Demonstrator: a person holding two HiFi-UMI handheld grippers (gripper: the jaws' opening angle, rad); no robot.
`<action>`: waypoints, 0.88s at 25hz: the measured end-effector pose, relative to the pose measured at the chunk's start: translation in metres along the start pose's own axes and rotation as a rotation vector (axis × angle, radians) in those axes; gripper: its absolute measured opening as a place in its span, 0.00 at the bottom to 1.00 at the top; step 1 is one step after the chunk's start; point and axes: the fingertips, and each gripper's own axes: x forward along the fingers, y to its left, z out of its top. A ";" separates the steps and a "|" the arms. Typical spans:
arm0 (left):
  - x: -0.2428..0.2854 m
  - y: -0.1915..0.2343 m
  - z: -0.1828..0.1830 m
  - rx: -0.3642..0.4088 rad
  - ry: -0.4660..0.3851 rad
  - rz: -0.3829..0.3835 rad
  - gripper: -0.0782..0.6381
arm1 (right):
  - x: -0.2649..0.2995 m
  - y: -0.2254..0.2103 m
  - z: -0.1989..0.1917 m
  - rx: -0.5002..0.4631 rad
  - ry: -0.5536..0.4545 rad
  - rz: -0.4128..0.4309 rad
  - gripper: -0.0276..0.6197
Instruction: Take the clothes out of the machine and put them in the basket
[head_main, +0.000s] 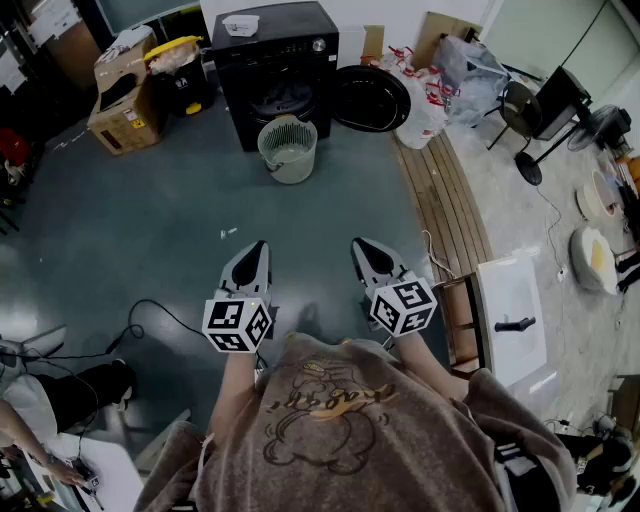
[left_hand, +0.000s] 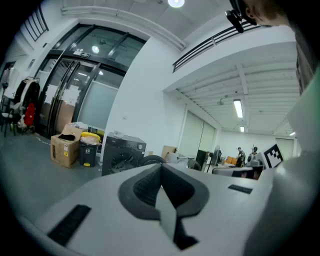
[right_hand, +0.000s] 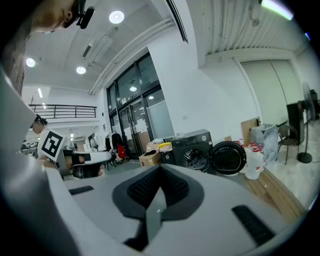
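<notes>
A black washing machine (head_main: 276, 68) stands at the far end of the floor, its round door (head_main: 371, 98) swung open to the right. Clothes (head_main: 277, 103) show dark inside the drum. A pale green ribbed basket (head_main: 288, 149) sits on the floor just in front of the machine. My left gripper (head_main: 257, 246) and right gripper (head_main: 361, 243) are held side by side near my body, well short of the basket, both shut with nothing between the jaws. The machine (left_hand: 121, 153) shows small and far in the left gripper view, and the machine (right_hand: 192, 146) with its door (right_hand: 227, 158) in the right gripper view.
Cardboard boxes (head_main: 124, 92) and a yellow-lidded bin (head_main: 180, 62) stand left of the machine. A wooden platform (head_main: 446, 205) with bags and chairs runs along the right. A cable (head_main: 150, 318) lies on the floor at the left. People stand far off in the gripper views.
</notes>
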 end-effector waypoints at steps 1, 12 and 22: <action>0.000 0.002 -0.001 -0.008 0.002 0.000 0.12 | 0.001 0.001 -0.001 0.002 0.002 -0.003 0.04; 0.001 0.042 -0.006 0.002 0.022 -0.018 0.12 | 0.030 0.018 -0.014 0.021 0.016 -0.023 0.04; 0.024 0.075 -0.006 -0.009 0.042 -0.052 0.12 | 0.067 0.015 -0.016 0.016 0.018 -0.055 0.04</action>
